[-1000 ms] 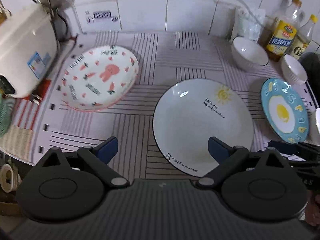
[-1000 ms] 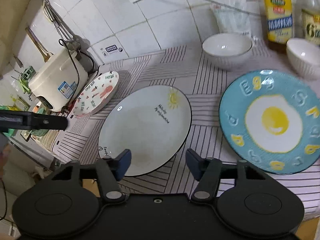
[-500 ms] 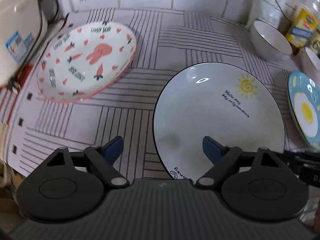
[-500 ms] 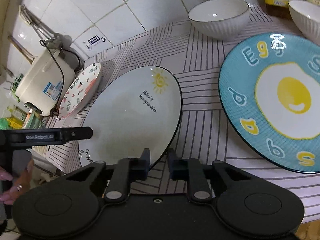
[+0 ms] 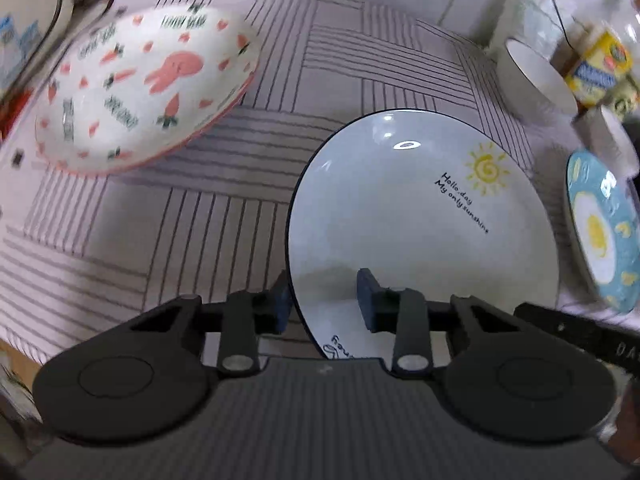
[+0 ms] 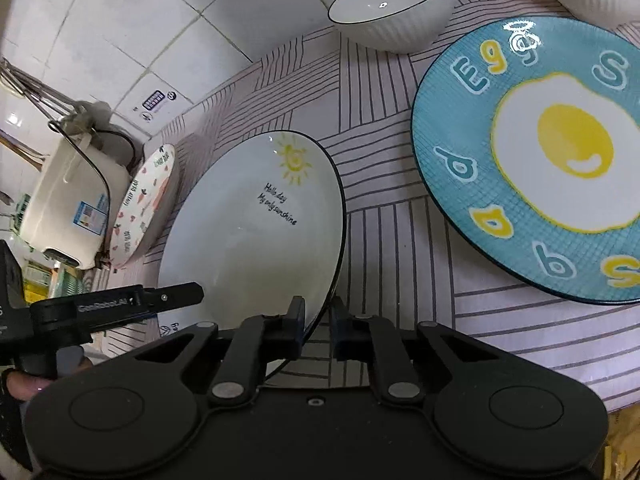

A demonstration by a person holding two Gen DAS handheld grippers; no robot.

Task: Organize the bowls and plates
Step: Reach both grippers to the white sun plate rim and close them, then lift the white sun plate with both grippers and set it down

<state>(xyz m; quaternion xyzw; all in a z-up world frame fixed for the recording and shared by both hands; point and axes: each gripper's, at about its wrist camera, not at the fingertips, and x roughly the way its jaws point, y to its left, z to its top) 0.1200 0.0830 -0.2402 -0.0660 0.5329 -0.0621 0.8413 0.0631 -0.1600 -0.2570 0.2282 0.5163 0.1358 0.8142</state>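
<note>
At lower centre, both tools straddle the round white sun-print plate's near rim: left tool closing, not yet gripping; right tool closing, pinching it.

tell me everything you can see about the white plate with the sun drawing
The round white glossy plate with a thin dark rim looks ceramic. It carries a yellow sun, the script "Hello day My only sunshine" and more lettering at its near edge. It lies on the striped tablecloth, right way up. The closing left gripper straddles its near rim; the right gripper is closing on the rim too.
</note>
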